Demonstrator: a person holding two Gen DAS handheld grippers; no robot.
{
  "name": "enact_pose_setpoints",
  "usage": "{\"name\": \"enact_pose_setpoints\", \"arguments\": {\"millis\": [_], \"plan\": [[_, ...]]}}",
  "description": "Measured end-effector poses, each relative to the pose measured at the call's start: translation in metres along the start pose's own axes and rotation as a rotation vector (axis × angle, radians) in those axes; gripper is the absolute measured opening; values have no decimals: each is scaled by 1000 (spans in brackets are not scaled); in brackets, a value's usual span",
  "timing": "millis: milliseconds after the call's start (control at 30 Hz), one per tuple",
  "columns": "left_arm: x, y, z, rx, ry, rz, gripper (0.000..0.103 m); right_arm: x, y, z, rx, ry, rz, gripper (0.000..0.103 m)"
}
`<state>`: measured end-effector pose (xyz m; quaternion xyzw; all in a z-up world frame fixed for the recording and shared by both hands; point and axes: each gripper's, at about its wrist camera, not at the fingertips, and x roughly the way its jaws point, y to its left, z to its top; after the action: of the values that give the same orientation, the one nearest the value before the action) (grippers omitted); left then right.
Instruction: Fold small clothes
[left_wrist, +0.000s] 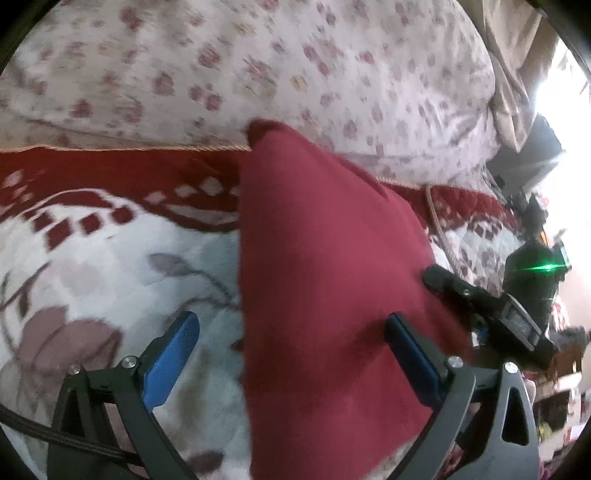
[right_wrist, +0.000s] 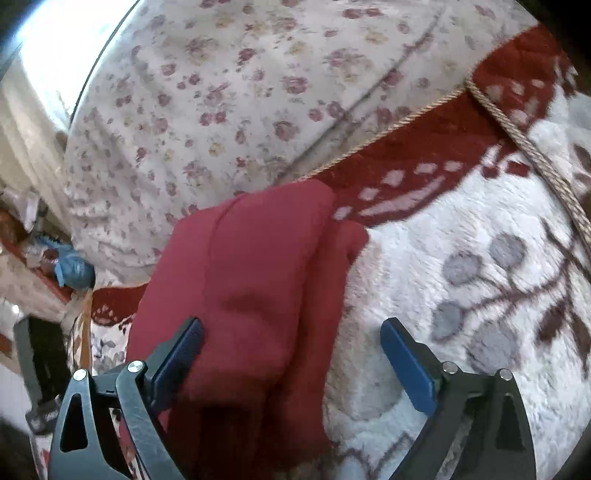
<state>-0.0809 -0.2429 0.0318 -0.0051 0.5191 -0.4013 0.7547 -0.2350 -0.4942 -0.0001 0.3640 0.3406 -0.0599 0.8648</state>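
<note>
A dark red, soft knit garment (left_wrist: 325, 258) is lying folded on a plush white blanket with red border and grey-brown floral pattern (left_wrist: 110, 266), its far end reaching toward a pale quilt printed with small pink flowers (left_wrist: 258, 66). The left gripper (left_wrist: 291, 332), with blue-padded black fingers (left_wrist: 173, 354), is hovering over the garment's left edge, jaws spread wide and gripping nothing. The right gripper (right_wrist: 291, 343) is likewise standing wide open, straddling the garment's right edge (right_wrist: 258, 277). A braided tan cord (right_wrist: 535, 147) is trimming the blanket's edge.
</note>
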Motion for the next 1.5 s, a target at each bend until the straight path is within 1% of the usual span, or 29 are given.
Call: {"name": "enact_pose_setpoints", "arguments": {"millis": [67,133,200,233,267,300,333,367,400,433,467,533,667,767,833,900,933,967,1000,1033,1067,1167,1233,1267,1333,1400,1433,1467,1500], "plan": [[14,2,6,2,39,-14,100,4,5,0,-28,6,51,100],[23,6,9,-17,70,-55,100,12,11,-1,-64,20,71,98],[28,7,11,-20,83,-69,100,21,17,-3,-109,33,66,88],[28,4,11,-7,80,-66,96,25,19,-3,-120,36,73,79],[28,1,10,16,77,-67,81,26,21,-2,-120,37,84,68],[25,-3,9,34,77,-81,74,26,22,-2,-118,37,94,65],[23,-7,9,41,68,-71,72,26,26,-2,-126,33,83,61],[18,-10,7,49,59,-61,67,24,30,-2,-139,34,69,56],[15,-12,6,55,52,-61,64,22,33,-2,-145,30,65,54],[10,-13,5,59,43,-63,59,17,37,-3,-149,25,71,49],[3,-14,3,55,40,-69,57,13,40,-2,-148,25,86,46],[-15,-15,-2,37,36,-86,56,4,48,-3,-148,32,116,45],[-67,-16,-29,42,-4,-57,56,-14,77,-17,-186,60,177,45],[-98,-6,-61,4,-13,-18,56,-21,101,-37,-218,95,220,45],[-106,1,-80,-13,-13,6,56,-21,116,-54,-251,129,221,47],[-104,8,-100,-39,1,37,57,-15,125,-73,-282,172,197,50],[-99,12,-108,-47,17,60,60,-9,126,-82,-296,206,163,54],[-89,14,-117,-46,35,98,66,-4,125,-89,-303,232,125,59],[-84,15,-124,-42,37,123,71,-1,123,-96,-316,246,88,60],[-82,16,-128,-43,19,144,84,-2,121,-100,-332,247,58,63],[-84,14,-131,-44,-3,176,90,-7,120,-102,-337,237,43,64],[-97,8,-130,-31,-32,219,90,-34,119,-103,-356,188,9,65],[-110,3,-131,-18,-87,279,90,-59,125,-105,-385,126,-18,65],[-116,1,-132,-6,-116,317,90,-68,127,-104,-399,105,-15,65],[-125,0,-133,8,-152,378,90,-85,140,-106,-442,63,20,65],[-134,0,-135,11,-185,420,90,-95,157,-111,-516,39,56,59],[-137,-1,-136,15,-197,431,90,-95,171,-118,-587,38,69,54],[-142,-1,-138,21,-208,444,90,-93,179,-123,-625,41,69,50],[-145,-1,-139,28,-216,459,90,-87,187,-130,-666,51,58,49]]}}
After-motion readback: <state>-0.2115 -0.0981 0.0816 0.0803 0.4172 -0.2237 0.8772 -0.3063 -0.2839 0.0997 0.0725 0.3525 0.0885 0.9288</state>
